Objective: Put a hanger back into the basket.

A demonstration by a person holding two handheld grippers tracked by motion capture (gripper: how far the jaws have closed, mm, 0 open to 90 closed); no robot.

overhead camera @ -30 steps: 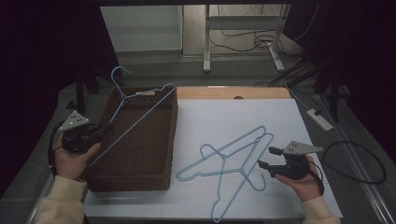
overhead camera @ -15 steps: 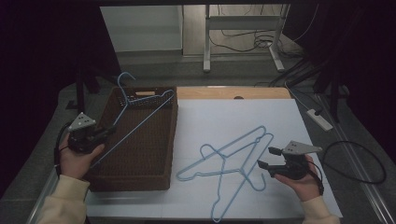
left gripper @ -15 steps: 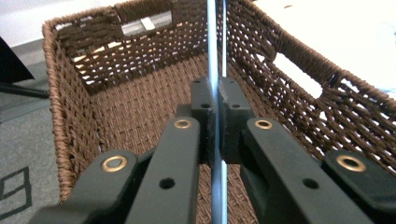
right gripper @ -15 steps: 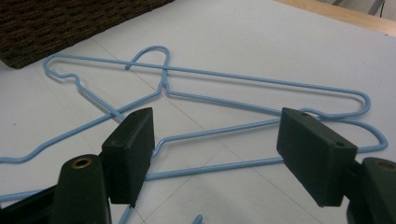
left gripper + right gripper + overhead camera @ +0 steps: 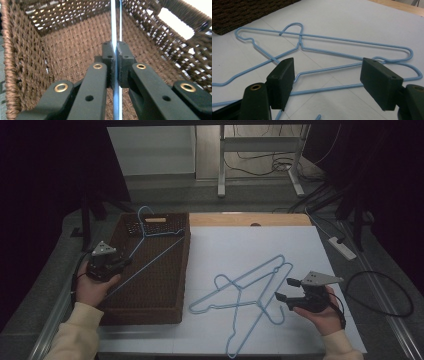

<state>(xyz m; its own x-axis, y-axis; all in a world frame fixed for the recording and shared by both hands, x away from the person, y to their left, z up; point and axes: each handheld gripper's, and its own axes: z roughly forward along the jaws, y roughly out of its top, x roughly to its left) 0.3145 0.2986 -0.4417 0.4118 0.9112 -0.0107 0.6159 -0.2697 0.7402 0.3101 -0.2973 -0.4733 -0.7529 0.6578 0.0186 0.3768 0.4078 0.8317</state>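
Covering tabletop: white sheet (image 5: 250, 250) w/ wicker basket (image 5: 150, 307); dark room behind.

Two cream-coloured sleeves come in at the bottom of the high view, one at the lower left and one at the lower right. Each hand carries a set of black tongs: the left tongs (image 5: 120, 263) and the right tongs (image 5: 283, 289). Both have a grey three-cornered plate on top, and a dark cable loops out from each. Close up, the arms are matt black with brass-coloured rivets and small round holes, ending in blocky black pads (image 5: 381, 82).
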